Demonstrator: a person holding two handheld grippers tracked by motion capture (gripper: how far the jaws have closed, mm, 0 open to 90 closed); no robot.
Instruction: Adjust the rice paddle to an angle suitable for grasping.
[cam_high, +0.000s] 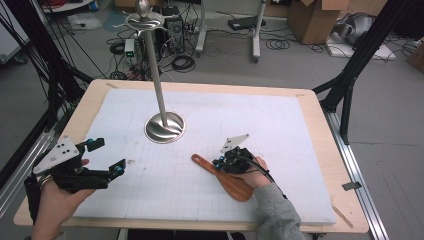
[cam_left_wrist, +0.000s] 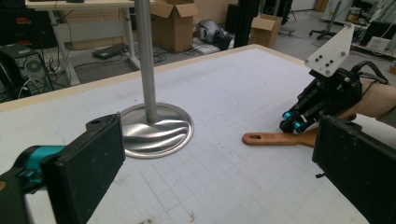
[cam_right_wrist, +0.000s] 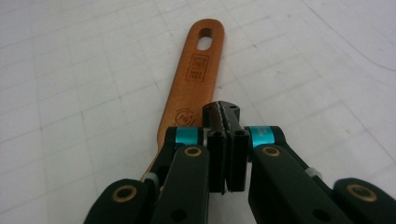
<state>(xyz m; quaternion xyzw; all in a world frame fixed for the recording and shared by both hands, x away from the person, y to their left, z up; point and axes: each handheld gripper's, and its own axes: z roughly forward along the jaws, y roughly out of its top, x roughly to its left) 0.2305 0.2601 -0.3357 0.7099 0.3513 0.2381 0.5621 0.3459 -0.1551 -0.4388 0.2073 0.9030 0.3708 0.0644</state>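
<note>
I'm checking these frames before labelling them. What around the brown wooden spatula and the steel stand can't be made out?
- Brown wooden spatula: in the high view the right gripper covers its handle's middle; in its own view the shut jaws hide the blade, and contact cannot be told.
- Stamped marks on its handle: too small to read.
- Tall steel stand: top cut off by the left gripper view's upper edge.
- Left gripper: open.

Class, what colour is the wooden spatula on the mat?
Warm reddish-brown spatula, best seen in the right gripper view.
</note>
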